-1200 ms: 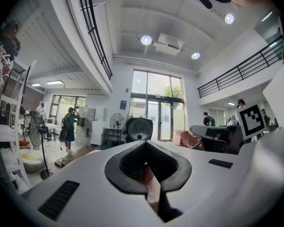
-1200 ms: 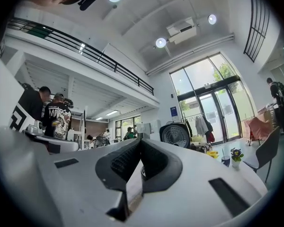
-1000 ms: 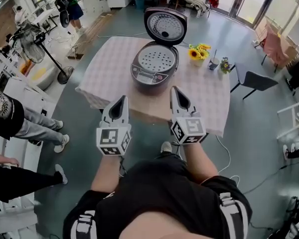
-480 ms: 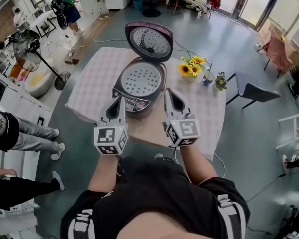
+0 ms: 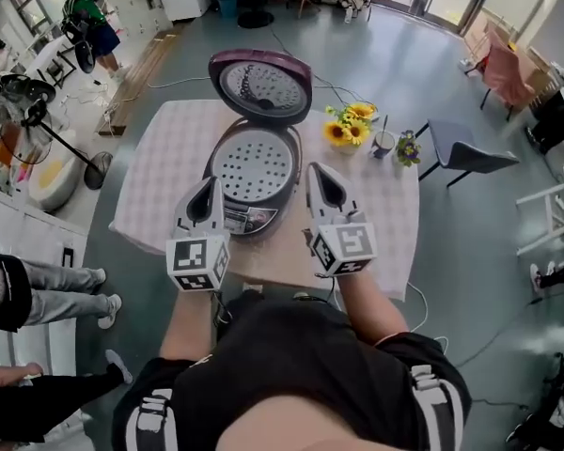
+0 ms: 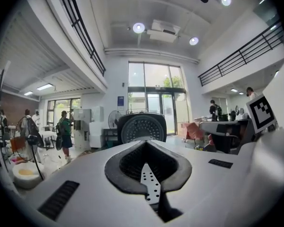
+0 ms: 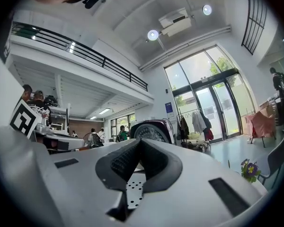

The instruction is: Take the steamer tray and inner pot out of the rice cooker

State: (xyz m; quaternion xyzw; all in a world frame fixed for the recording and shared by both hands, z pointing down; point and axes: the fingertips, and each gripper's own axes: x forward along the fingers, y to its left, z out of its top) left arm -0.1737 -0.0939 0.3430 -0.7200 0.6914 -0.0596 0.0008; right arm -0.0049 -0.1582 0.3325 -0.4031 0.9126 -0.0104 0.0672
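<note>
— On the table (image 5: 160, 158), what print can you read?
— None for certain. The panel (image 5: 249, 220) on the front of the cooker (image 5: 282, 194) has marks too small to read. Each tool carries a cube (image 5: 197, 264) with black-and-white square markers.
— How does the cooker look?
— It is dark and rounded and stands mid-table. Its lid (image 5: 260, 85) is tipped up at the back, showing a dotted silver plate inside. The tray (image 5: 252, 164) sits in the mouth: round, pale metal, full of small holes. The pot is hidden under it.
— And the tools?
— The jaws of the left tool (image 5: 209, 188) are together and empty, at the cooker's front left rim. The right tool (image 5: 318, 173) is the same, just beside the cooker's right side. Whether either one touches it, I cannot tell.
— Anything else?
— Sunflowers (image 5: 348, 128) stand to the right of the lid.
</note>
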